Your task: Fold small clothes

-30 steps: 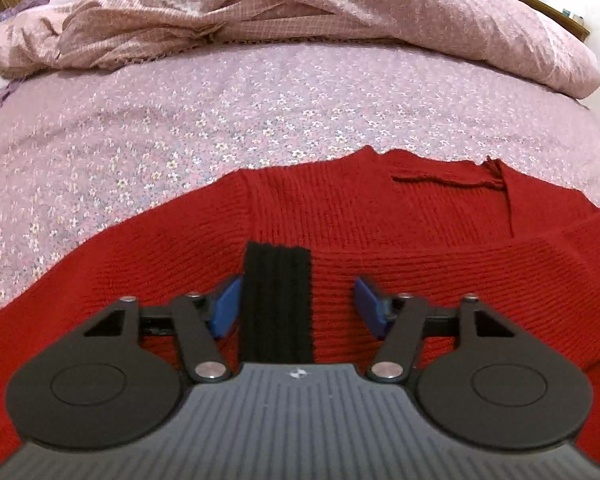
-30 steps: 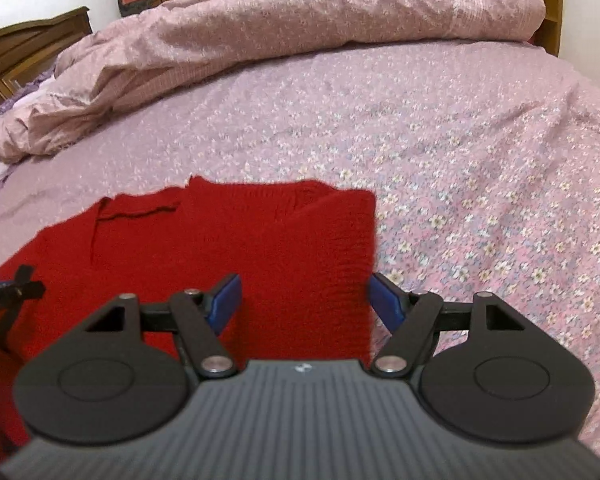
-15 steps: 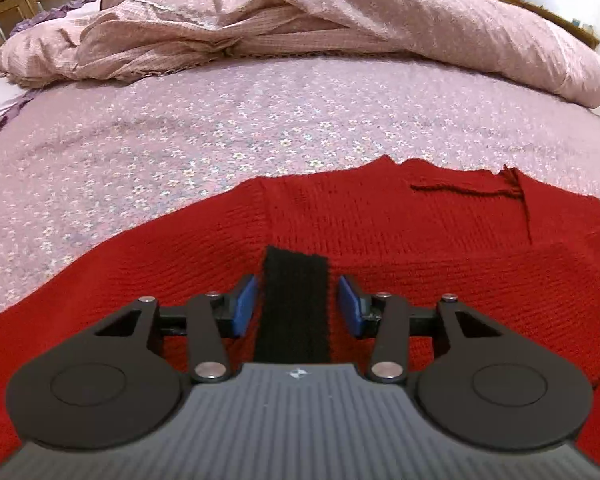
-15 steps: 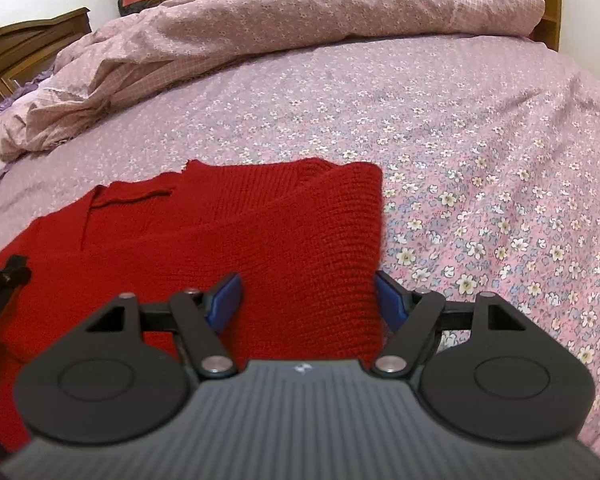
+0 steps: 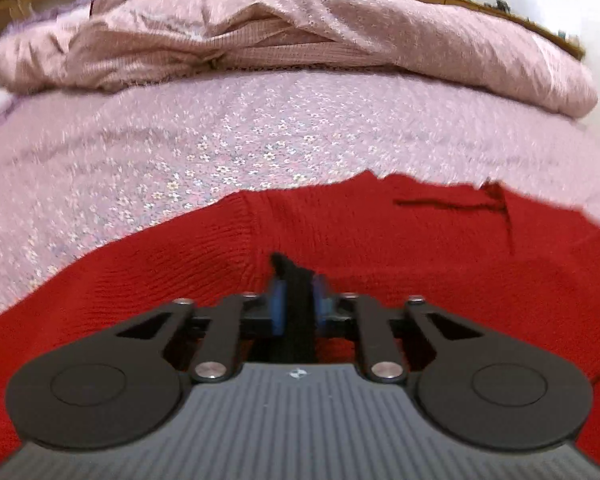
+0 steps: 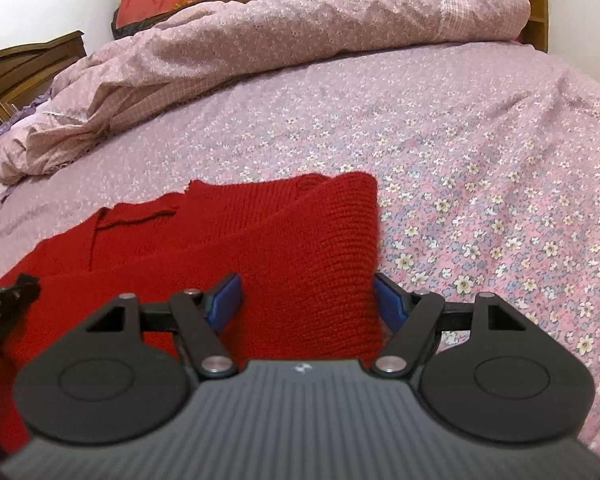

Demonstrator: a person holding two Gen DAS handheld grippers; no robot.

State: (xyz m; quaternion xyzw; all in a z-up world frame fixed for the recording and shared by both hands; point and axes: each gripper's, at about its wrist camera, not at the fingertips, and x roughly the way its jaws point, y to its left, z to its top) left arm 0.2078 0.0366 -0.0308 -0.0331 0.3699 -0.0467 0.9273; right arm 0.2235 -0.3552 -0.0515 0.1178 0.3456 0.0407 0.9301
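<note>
Now my left gripper [image 5: 296,304] pinches the sweater's [image 5: 380,240] black cuff [image 5: 296,320]; my right gripper [image 6: 306,300] gapes over its folded edge.

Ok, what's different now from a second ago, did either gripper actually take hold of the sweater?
The left gripper did: its jaws, open either side of the black cuff a second ago, have shut on it, bunching the band. The right gripper has not; it stays open astride the folded edge of the red sweater, pads clear of the knit. The sweater still lies flat on the floral bedsheet.
</note>
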